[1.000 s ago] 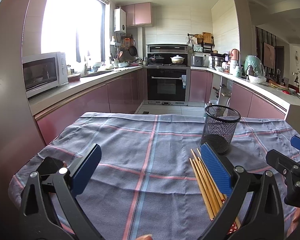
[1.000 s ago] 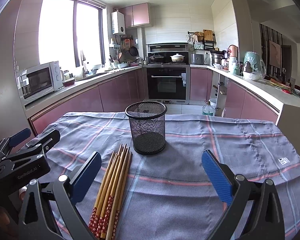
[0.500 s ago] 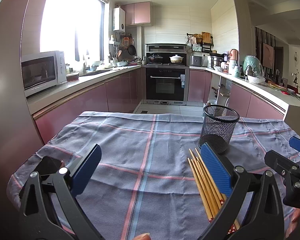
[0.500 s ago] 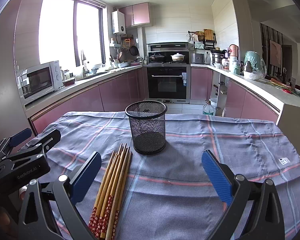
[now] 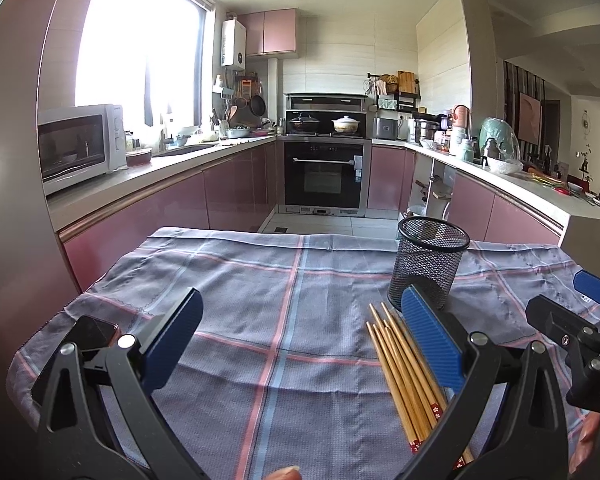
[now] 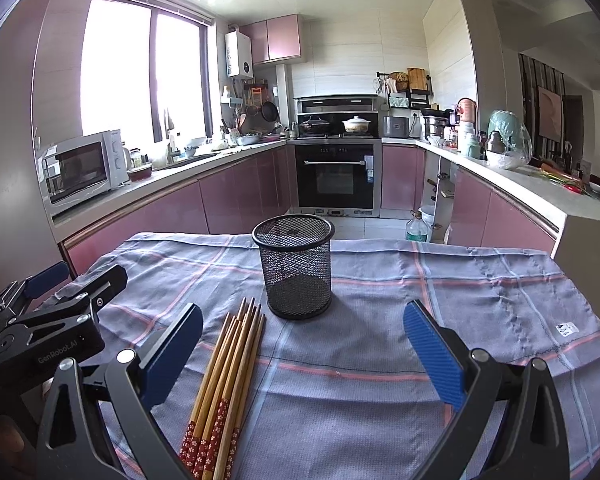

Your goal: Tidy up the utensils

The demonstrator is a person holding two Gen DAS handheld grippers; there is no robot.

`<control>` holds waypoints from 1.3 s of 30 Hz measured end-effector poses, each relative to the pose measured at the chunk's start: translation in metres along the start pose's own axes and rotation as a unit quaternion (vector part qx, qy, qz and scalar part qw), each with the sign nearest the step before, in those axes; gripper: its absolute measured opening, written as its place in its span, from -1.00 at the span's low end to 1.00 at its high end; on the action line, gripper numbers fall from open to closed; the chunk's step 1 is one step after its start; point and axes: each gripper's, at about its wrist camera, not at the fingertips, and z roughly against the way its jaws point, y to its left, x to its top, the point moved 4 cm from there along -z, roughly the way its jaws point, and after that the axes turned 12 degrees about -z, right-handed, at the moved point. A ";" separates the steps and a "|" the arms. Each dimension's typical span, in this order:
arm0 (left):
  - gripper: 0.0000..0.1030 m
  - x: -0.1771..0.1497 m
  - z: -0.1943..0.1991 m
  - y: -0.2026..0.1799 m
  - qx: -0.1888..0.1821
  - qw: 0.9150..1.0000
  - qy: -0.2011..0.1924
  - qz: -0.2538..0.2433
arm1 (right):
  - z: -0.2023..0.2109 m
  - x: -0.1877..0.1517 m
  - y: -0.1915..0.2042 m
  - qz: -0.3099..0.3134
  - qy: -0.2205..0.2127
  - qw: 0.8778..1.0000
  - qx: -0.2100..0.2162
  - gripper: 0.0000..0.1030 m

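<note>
One black mesh cup (image 6: 293, 271) stands upright on the cloth-covered worktop (image 6: 380, 360), apparently empty. Roughly eight chopsticks (image 6: 224, 380) lie bundled just before it. Left tool (image 5: 300, 344) and right tool (image 6: 302, 350) both gape, released, holding nothing. Only the right view shows the red patterned chopstick ends fully.

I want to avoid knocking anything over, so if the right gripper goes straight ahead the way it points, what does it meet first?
Probably the black wire-mesh cup, standing upright just left of the open right gripper's centre line; depth is unclear. The bundle of wooden chopsticks lies lower left.
</note>
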 end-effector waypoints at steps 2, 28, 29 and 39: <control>0.90 0.000 0.002 0.003 -0.002 1.000 -0.005 0.002 | 0.003 0.001 0.000 -0.001 -0.009 1.000 0.002 0.88; 0.90 0.003 0.006 0.003 -0.009 0.999 -0.032 -0.003 | 0.012 0.005 -0.001 -0.007 -0.037 0.999 -0.002 0.88; 0.90 0.003 0.006 0.003 -0.009 0.999 -0.031 -0.004 | 0.012 0.005 -0.001 -0.007 -0.035 0.999 -0.001 0.88; 0.90 0.005 0.006 0.003 -0.012 1.000 -0.029 -0.004 | 0.008 0.005 -0.001 -0.003 -0.027 1.000 0.001 0.88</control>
